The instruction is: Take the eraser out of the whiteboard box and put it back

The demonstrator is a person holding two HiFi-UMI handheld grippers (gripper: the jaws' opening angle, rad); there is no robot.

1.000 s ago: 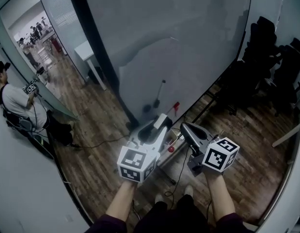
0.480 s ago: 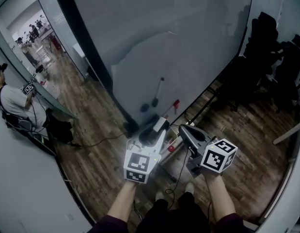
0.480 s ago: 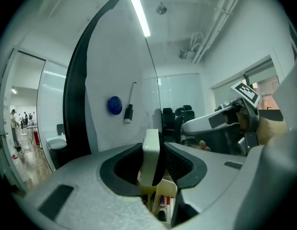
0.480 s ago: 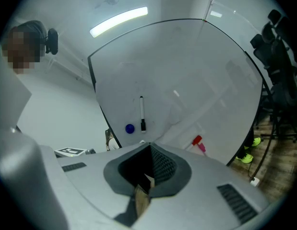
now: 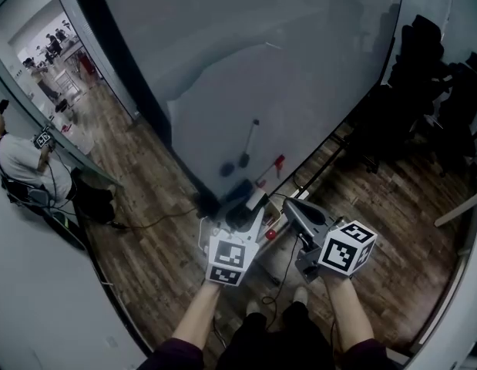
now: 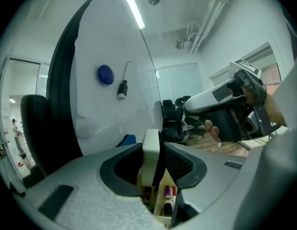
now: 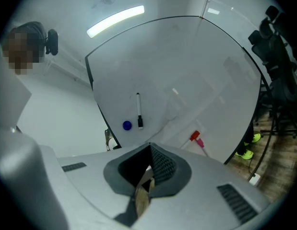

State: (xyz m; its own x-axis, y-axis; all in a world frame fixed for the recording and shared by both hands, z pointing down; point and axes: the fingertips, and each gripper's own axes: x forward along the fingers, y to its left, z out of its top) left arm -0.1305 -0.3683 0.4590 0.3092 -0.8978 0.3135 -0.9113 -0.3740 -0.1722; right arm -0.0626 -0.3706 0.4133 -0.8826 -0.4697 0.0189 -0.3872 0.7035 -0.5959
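My left gripper (image 6: 154,147) is shut on the cream eraser (image 6: 150,157), which stands upright between its pads. Just below it lies the open whiteboard box (image 6: 162,210), with a purple and a red marker inside. In the head view the left gripper (image 5: 250,204) hangs low in front of the whiteboard (image 5: 300,68), over the box (image 5: 269,223). My right gripper (image 5: 292,206) hovers just to the right of it. In the right gripper view its jaws (image 7: 149,153) meet at the tips with nothing held, and a tan edge shows below them.
A blue magnet (image 5: 226,169), a black pen (image 5: 250,143) and a red marker (image 5: 278,163) stick to the whiteboard. Black office chairs (image 5: 438,75) stand at the right. A person (image 5: 18,164) sits at the far left behind a glass wall. Cables lie on the wooden floor (image 5: 153,237).
My left gripper has sunk toward the box with the eraser still in it. The right gripper has hardly moved.
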